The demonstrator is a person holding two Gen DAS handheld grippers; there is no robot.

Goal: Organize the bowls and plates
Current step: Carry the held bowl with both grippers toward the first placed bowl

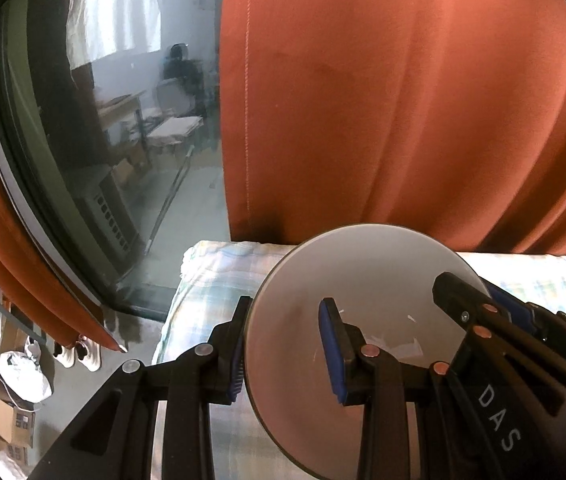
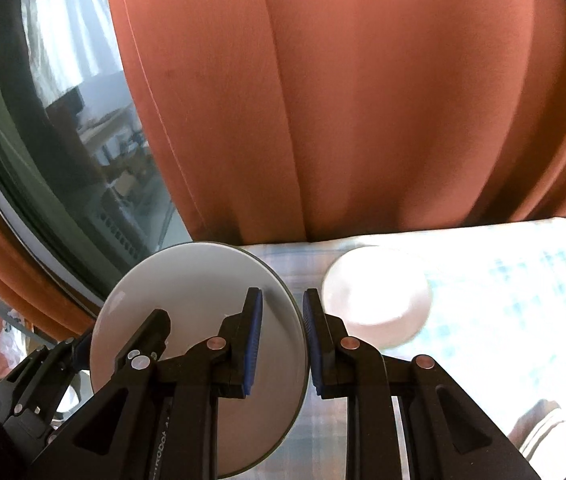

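A round grey plate is held up off the table between both grippers. My left gripper is shut on its left rim; its blue pads sit either side of the edge. My right gripper is shut on the plate's right rim. Each gripper shows in the other's view, the right one and the left one. A white bowl sits on the checked tablecloth, just right of my right gripper, washed out by sunlight.
An orange curtain hangs right behind the table. A dark glass door is to the left. Boxes, bags and shoes lie on the floor at lower left. The table's left edge is close by.
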